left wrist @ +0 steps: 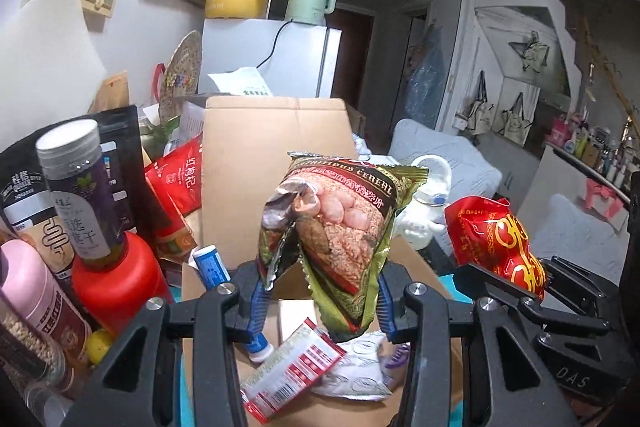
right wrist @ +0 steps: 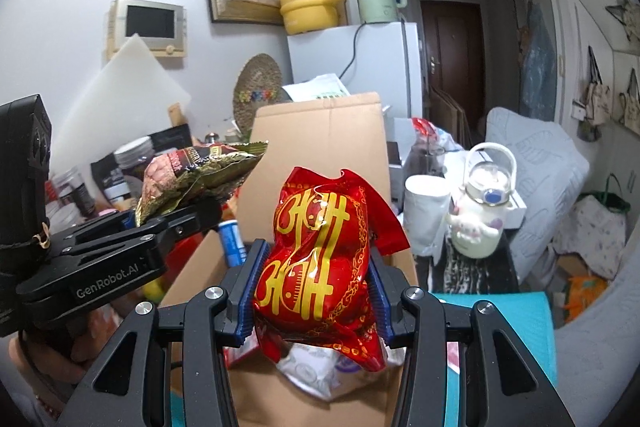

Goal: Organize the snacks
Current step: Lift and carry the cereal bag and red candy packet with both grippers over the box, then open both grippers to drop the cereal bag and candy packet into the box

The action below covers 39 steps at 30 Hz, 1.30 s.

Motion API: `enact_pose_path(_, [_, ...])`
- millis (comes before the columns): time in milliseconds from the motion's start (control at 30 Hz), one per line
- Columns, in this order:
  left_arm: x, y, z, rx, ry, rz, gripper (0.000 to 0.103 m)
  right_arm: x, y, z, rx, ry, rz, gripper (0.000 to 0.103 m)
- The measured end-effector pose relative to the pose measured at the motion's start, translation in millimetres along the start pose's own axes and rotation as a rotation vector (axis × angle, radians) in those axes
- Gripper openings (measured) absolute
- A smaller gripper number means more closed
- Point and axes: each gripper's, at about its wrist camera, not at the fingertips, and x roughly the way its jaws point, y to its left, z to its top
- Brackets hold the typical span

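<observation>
My left gripper (left wrist: 322, 291) is shut on a green and gold cereal bag (left wrist: 344, 227), held up over an open cardboard box (left wrist: 256, 163). The same cereal bag (right wrist: 196, 179) shows at the left of the right wrist view, pinched in the left gripper (right wrist: 188, 215). My right gripper (right wrist: 316, 291) is shut on a red snack bag with gold lettering (right wrist: 320, 267), also above the box (right wrist: 320, 131). That red bag (left wrist: 496, 243) hangs at the right of the left wrist view. Inside the box lie a red and white packet (left wrist: 296, 367) and a white pouch (left wrist: 356, 367).
Bottles, jars and pouches crowd the left side: a red bottle (left wrist: 116, 283), a grey-capped jar (left wrist: 76, 187), a red pouch (left wrist: 180, 179). A white kettle-shaped bottle (right wrist: 484, 211) and a white cup (right wrist: 424, 211) stand to the right. A white fridge (right wrist: 352, 63) is behind.
</observation>
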Motion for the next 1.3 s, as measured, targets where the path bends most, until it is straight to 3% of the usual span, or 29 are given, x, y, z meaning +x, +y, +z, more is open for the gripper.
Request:
enact_pose_path(533, [87,11,-28,0.041,0.246,0.080,0.043,79,-16,-33,0.052,0.218,-0.008,0.047])
enact_pose_path(867, [117,12,-46,0.061,0.385,0.133,0.043,93,-9,-41,-0.010,0.269,-0.059,0.042])
enact_pose_path(1167, [137,13,-59,0.069,0.503,0.168,0.046,97,-20,-44,0.043,0.311,-0.040,0.042])
enact_pose_path(1300, [137,13,-58,0.073,0.510,0.179,0.047,97,-22,-45,0.052,0.322,-0.053,0.042])
